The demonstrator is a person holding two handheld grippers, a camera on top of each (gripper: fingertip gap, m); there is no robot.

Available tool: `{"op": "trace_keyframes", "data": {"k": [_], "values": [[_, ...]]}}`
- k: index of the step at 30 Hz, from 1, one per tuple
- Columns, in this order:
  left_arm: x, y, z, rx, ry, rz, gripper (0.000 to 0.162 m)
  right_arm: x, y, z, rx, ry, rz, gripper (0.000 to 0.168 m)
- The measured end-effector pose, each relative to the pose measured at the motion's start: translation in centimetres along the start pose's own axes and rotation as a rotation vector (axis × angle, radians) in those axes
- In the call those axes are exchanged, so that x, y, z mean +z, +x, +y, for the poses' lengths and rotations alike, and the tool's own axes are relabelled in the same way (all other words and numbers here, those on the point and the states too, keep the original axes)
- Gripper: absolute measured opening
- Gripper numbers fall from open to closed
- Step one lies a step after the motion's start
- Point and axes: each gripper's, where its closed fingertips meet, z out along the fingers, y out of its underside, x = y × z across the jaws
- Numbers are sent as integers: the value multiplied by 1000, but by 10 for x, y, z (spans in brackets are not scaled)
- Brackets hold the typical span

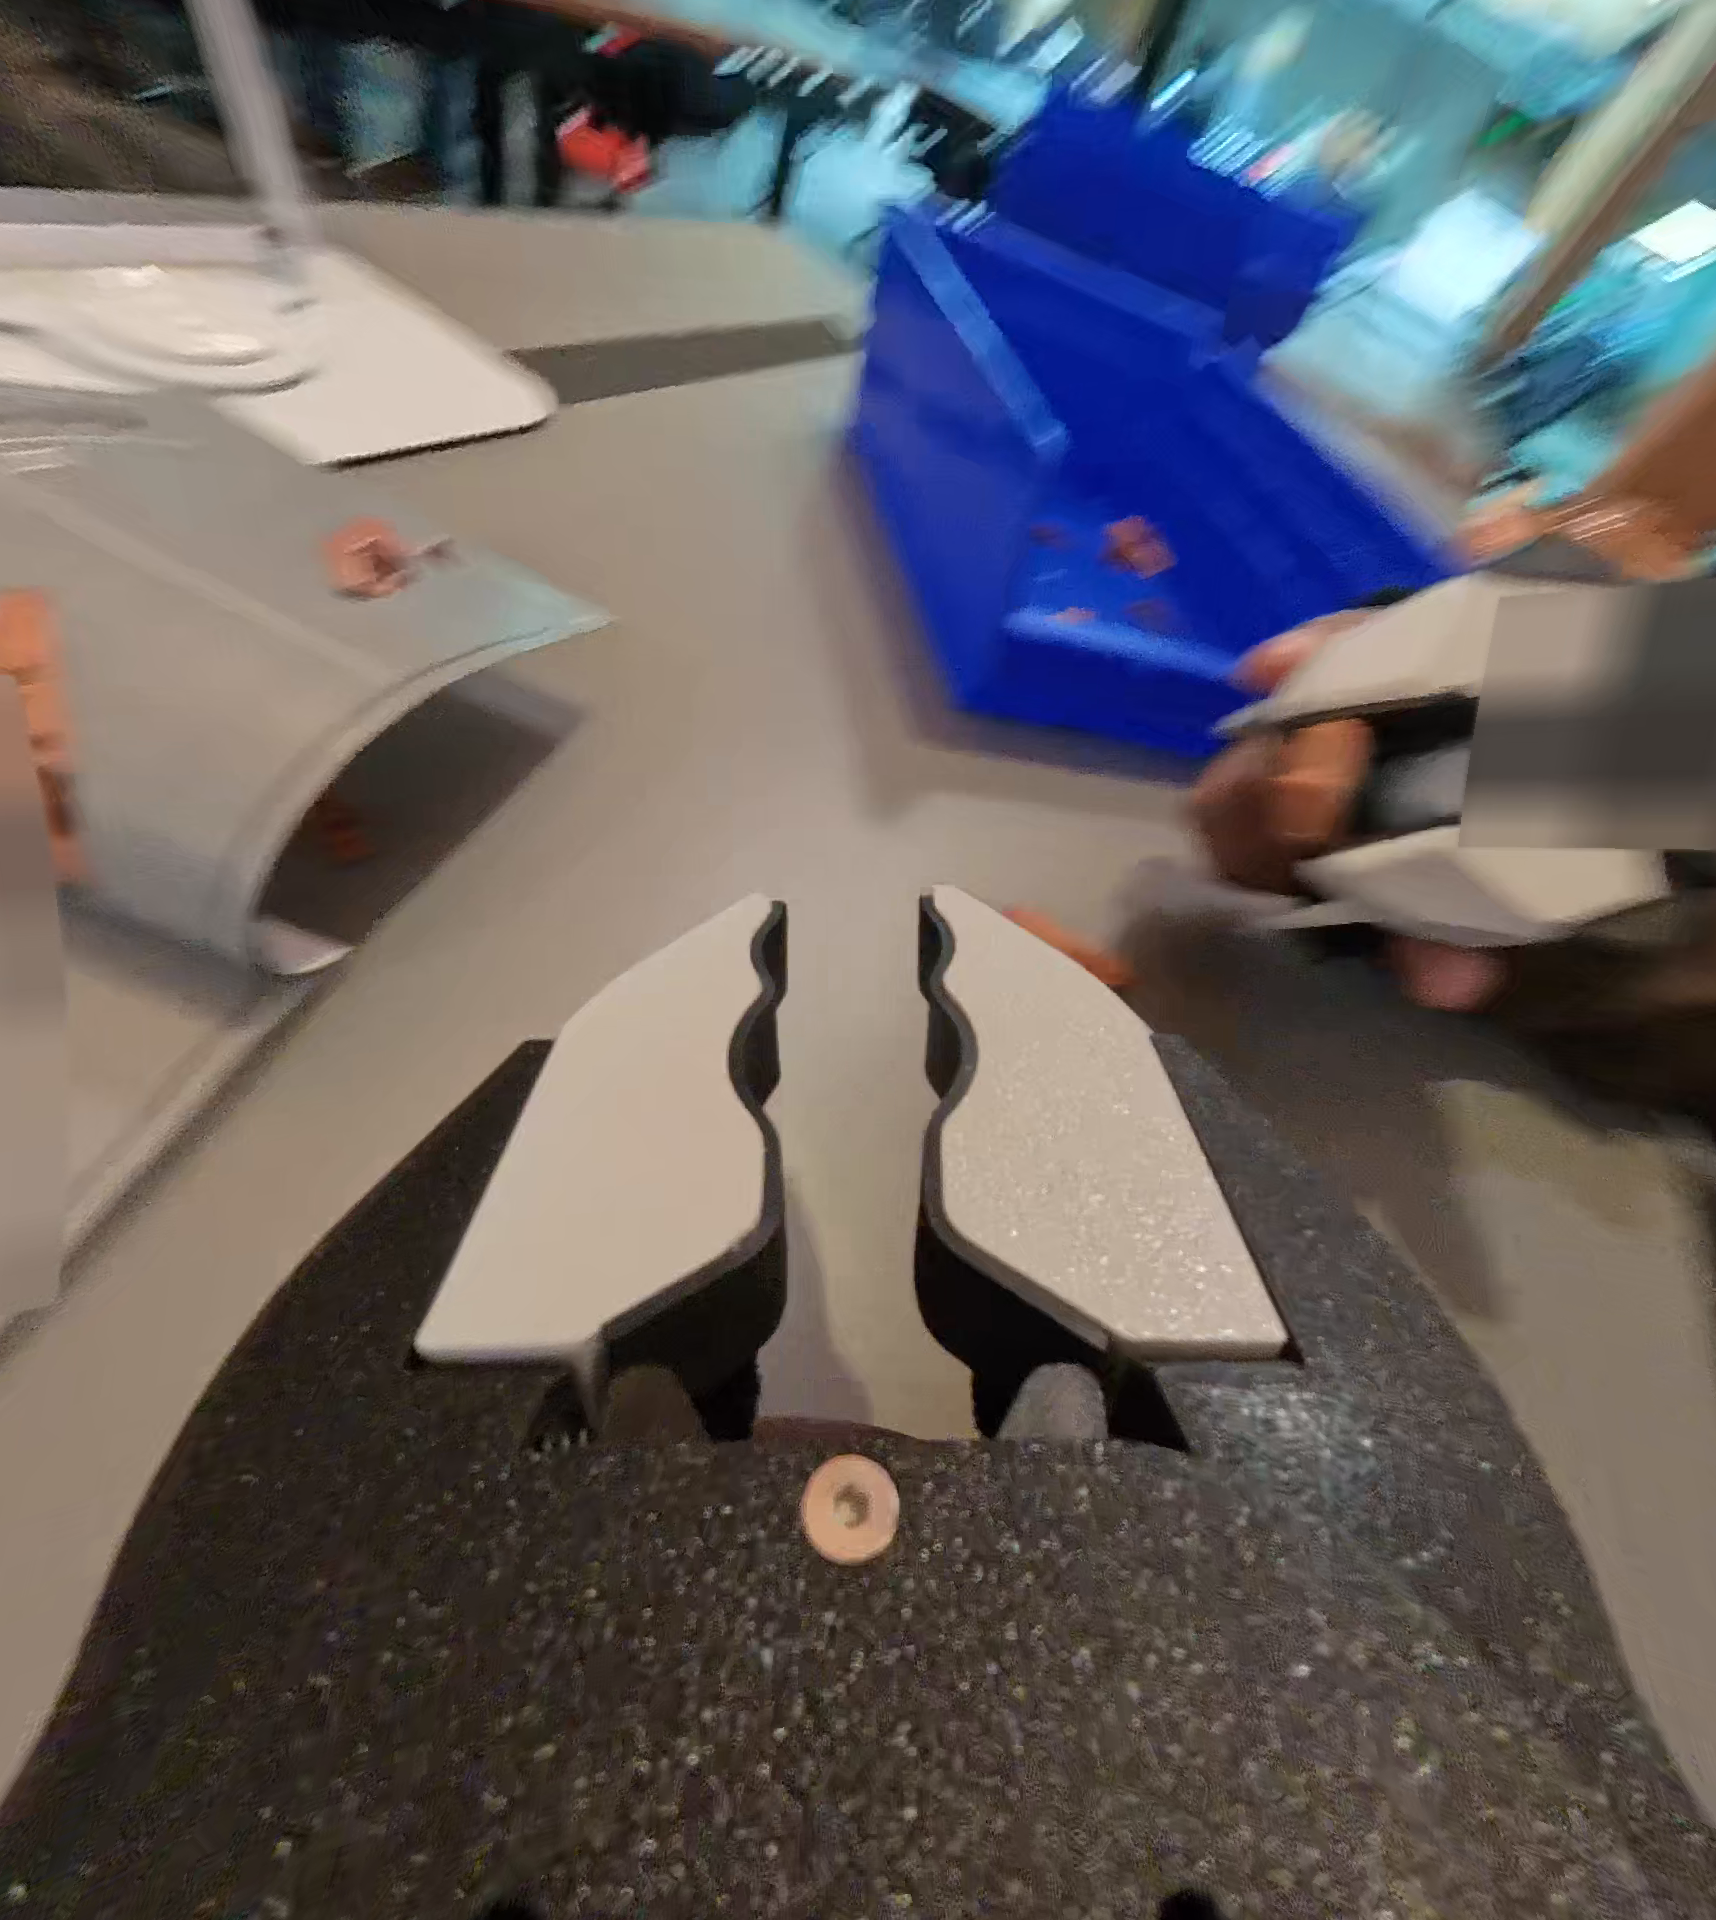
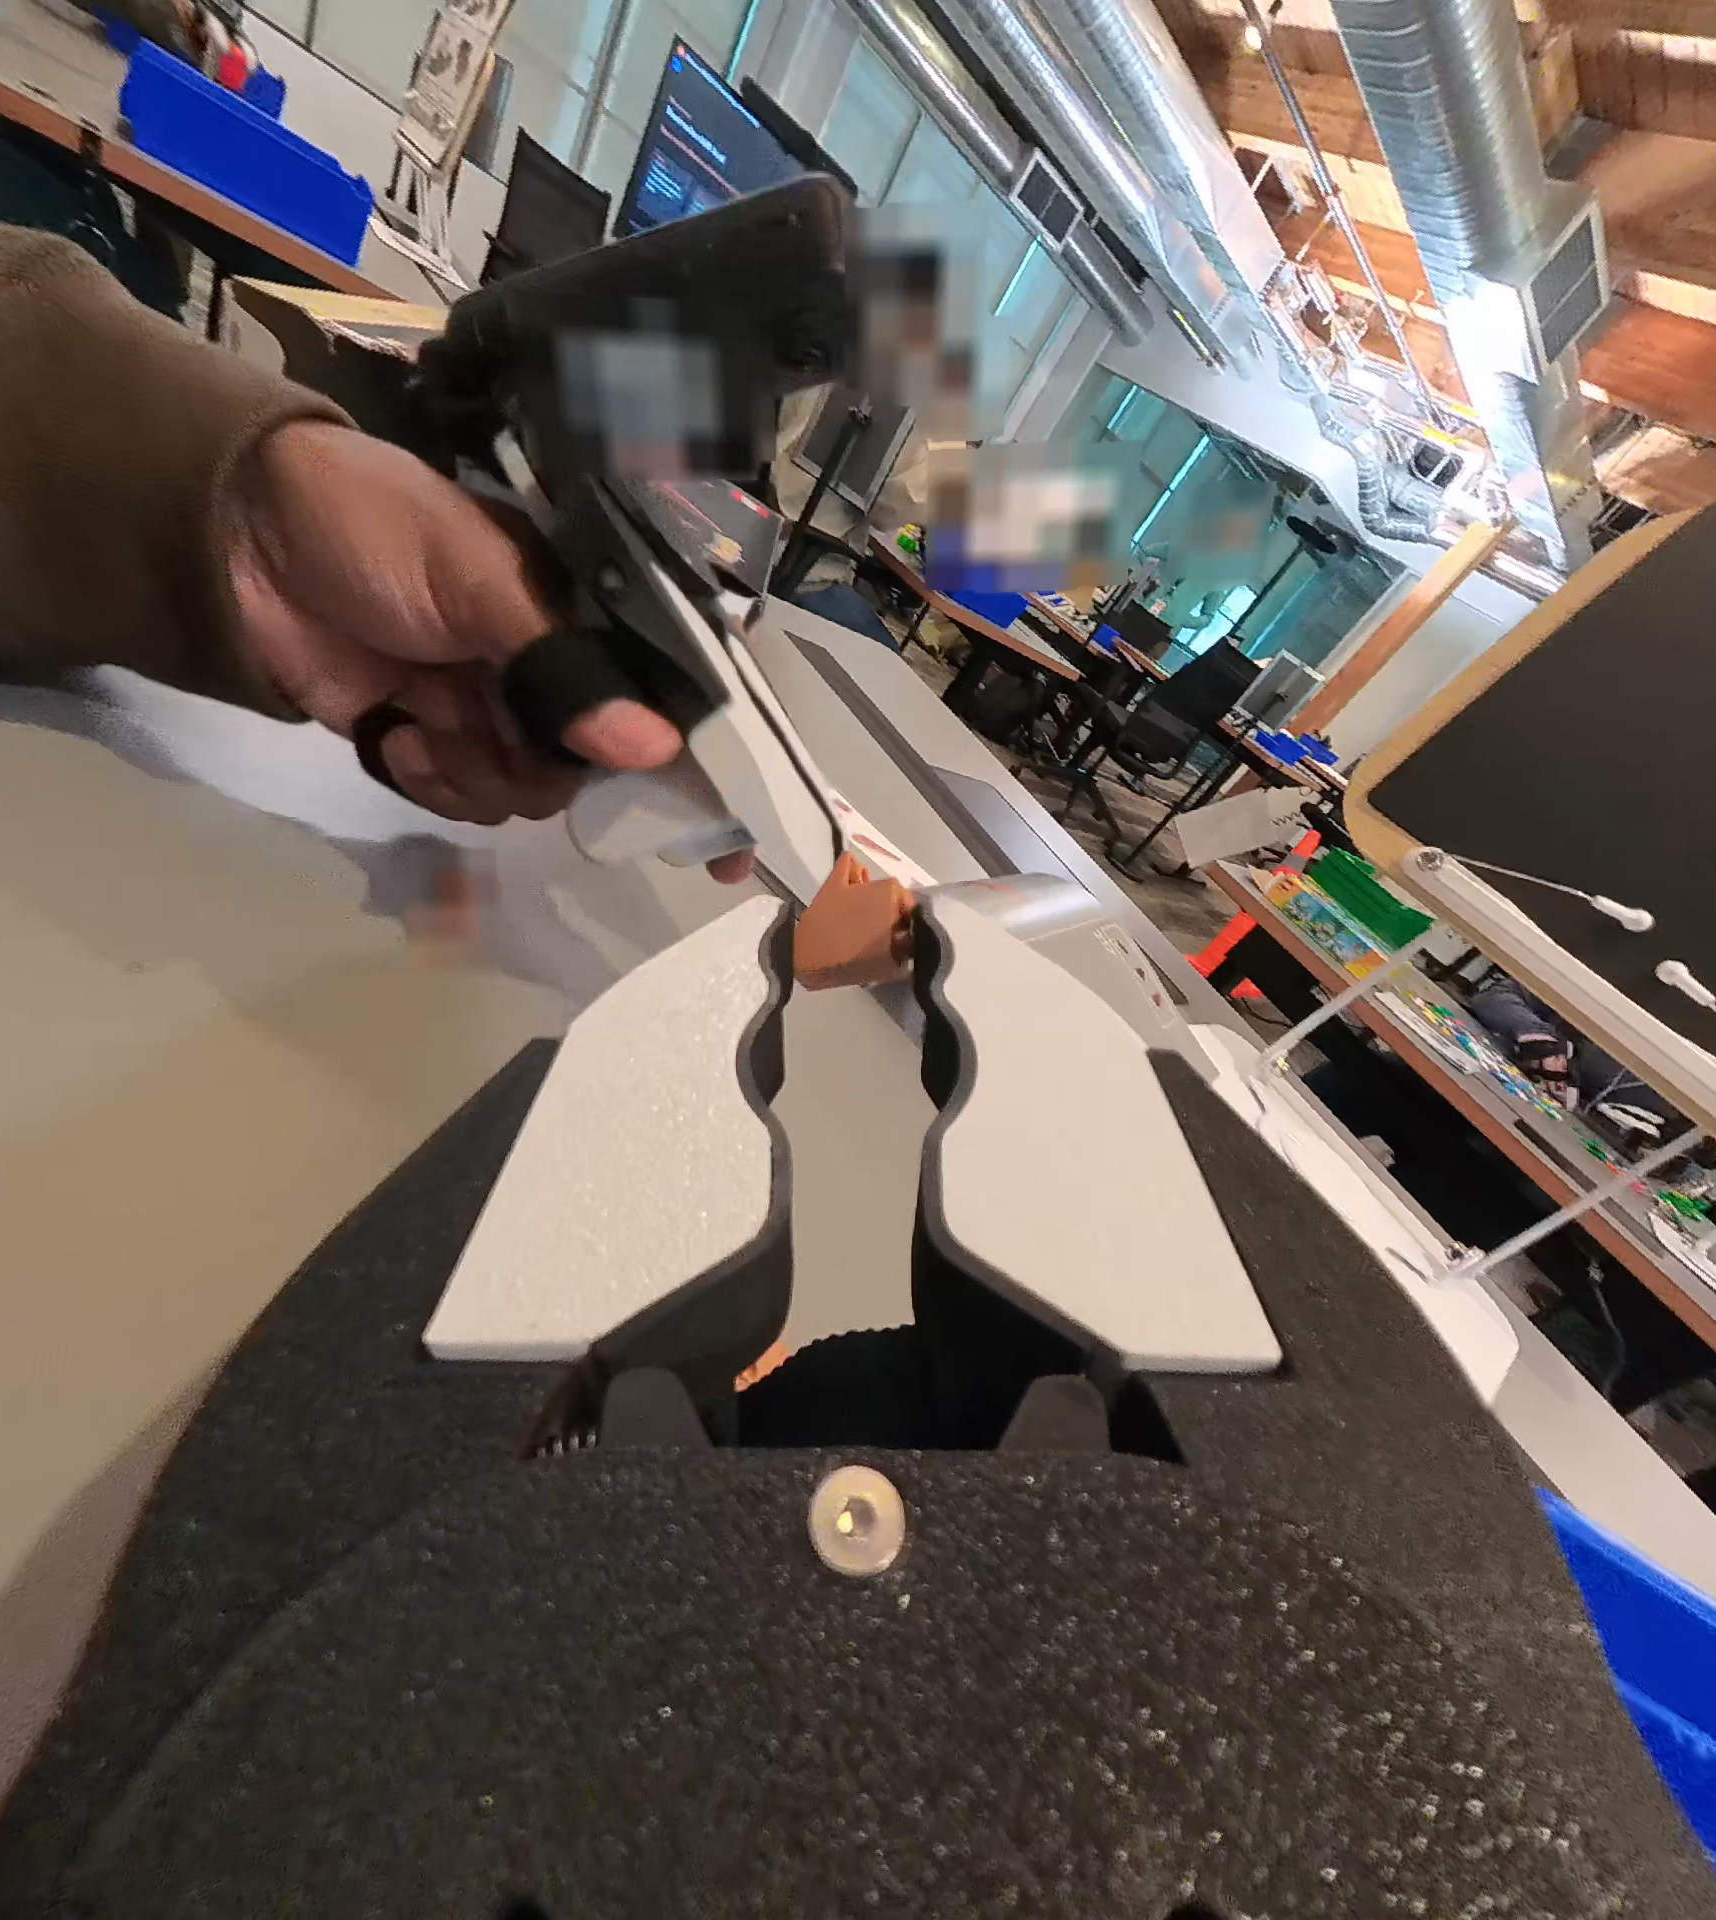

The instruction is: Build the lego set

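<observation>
Right gripper (image 2: 852, 935) pinches brown lego piece (image 2: 849, 940) at its fingertips — shallow grip, could slip. Left gripper (image 1: 852, 914) released, empty, over worktop (image 1: 729, 623) w/ blue bin (image 1: 1093, 468) beyond.

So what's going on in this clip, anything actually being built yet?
A person holds a gripper in each hand over a grey table. The right gripper pinches a small brown lego piece at its fingers' tips, held up off the table. The left gripper is open and empty, low over the table. A blue bin with a few loose orange-brown pieces sits beyond it. The left view is motion-blurred, and no assembled model shows.
</observation>
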Motion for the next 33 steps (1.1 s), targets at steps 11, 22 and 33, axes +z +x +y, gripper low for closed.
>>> {"op": "trace_keyframes", "data": {"k": [11,22,33], "values": [[34,-54,1,128,-189,-407,28,-14,11,3,28,-11,26,21],[54,-69,4,291,-263,-613,29,-24,12,3,16,-7,31,21],[20,66,-1,-296,44,299,31,-21,1,8,51,-24,-8,22]]}}
